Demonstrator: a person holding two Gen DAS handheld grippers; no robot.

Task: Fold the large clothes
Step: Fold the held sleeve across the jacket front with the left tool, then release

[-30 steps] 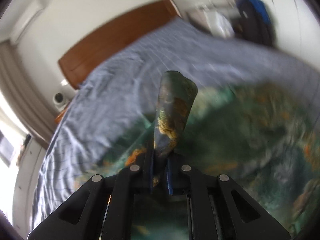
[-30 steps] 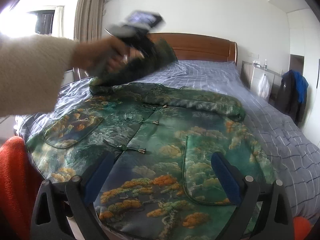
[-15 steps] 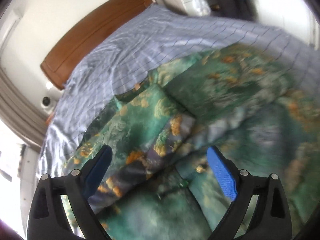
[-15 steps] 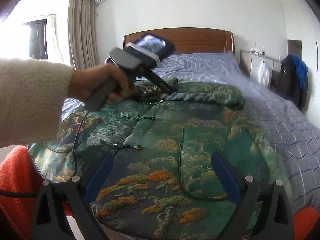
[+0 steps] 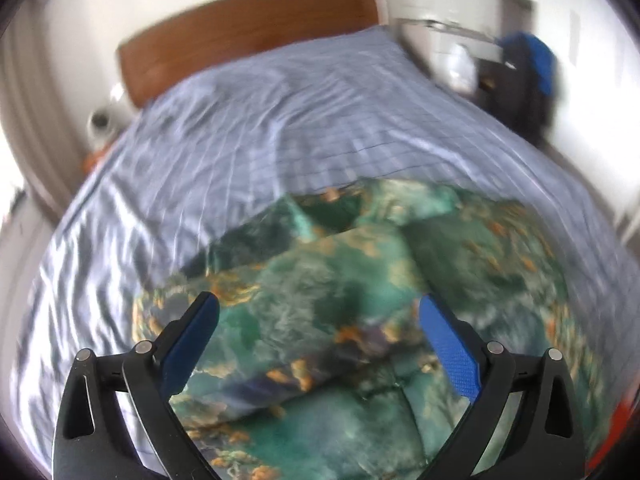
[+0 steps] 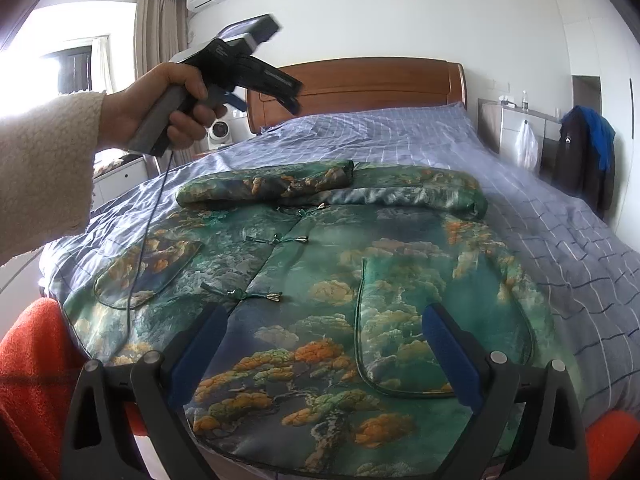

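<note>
The green jacket (image 6: 328, 280) lies flat on the bed (image 6: 540, 200), both sleeves folded across its far end; left gripper (image 5: 320, 332) and right gripper (image 6: 324, 340) gape empty; next, seemingly, grasp the near hem.

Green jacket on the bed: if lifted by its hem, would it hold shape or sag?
The green jacket looks padded, so it probably sags in soft, thick bends. Its folded sleeve lies bulky, not flat. The sheen hints it may slip from the jaws.
</note>
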